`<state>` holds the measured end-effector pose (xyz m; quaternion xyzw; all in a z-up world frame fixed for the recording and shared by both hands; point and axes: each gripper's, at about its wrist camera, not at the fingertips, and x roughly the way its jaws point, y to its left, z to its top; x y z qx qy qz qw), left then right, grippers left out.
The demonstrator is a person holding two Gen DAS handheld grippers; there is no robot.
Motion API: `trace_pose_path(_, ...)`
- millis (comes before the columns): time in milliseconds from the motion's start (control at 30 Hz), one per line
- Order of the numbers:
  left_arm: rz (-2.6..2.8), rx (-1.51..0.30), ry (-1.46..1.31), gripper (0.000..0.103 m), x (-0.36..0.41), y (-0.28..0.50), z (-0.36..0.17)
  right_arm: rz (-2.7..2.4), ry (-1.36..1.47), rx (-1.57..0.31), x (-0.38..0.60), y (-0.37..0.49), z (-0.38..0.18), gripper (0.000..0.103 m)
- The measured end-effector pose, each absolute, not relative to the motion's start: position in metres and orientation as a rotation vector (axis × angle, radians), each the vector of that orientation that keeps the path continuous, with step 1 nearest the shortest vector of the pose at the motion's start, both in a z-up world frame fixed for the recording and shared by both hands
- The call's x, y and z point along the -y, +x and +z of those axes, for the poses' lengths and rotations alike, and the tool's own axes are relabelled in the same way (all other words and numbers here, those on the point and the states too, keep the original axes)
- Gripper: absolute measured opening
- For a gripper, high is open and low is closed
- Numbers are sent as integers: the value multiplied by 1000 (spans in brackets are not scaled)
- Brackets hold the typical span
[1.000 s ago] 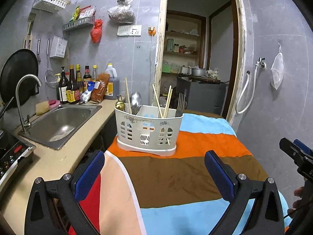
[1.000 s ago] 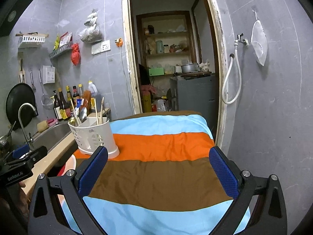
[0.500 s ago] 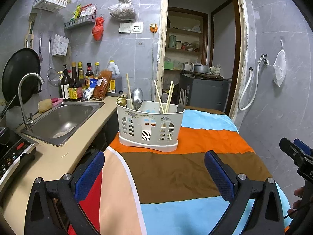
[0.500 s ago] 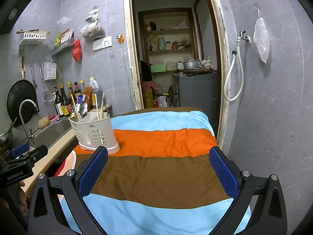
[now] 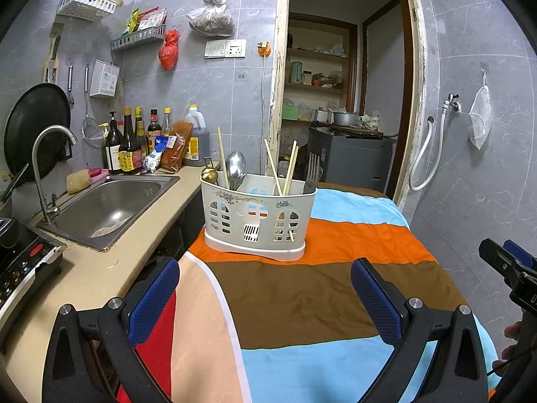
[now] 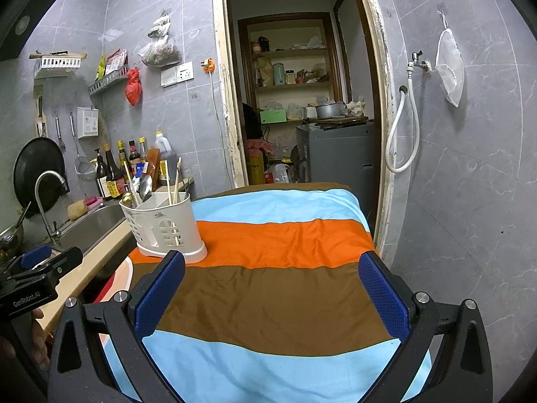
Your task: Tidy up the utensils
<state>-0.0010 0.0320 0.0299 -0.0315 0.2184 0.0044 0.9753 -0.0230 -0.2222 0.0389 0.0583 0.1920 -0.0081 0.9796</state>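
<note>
While you hold both tools low over the striped cloth (image 6: 275,241), your left gripper (image 5: 265,295) has its blue-padded fingers (image 5: 152,299) spread wide w/ nothing between them, touching nothing. Same for your right gripper (image 6: 272,288): pads far apart, empty, hovering above the brown band.

The cream plastic utensil caddy w/ arched cut-outs (image 5: 256,216) sits upright on the orange band, at the cloth's edge nearest the beige counter (image 5: 100,268) & steel sink (image 5: 107,208). Its long axis runs left-right across the left cam; in the right cam it's seen more end-on (image 6: 164,228), off to the left.

Contents all stand handle-down or lean:
- pale wooden chopsticks (image 5: 280,168), a crossed group in the middle section, tips up, leaning both ways
- one single chopstick (image 5: 222,158) on the left, near vertical
- steel spoon (image 5: 236,166), bowl up, left section
- small brass-coloured ladle or scoop (image 5: 210,175) at the far-left rim
- steel fork (image 5: 313,171), tines up, right end

Sauce bottles (image 5: 129,144) line the wall behind the sink, well apart from the caddy.
</note>
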Motion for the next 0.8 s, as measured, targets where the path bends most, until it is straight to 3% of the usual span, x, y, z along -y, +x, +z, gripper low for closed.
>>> trace_pose_path(800,9,-441,-65,103,-32,-1,30,-17,118,-386,222,-24,38,102)
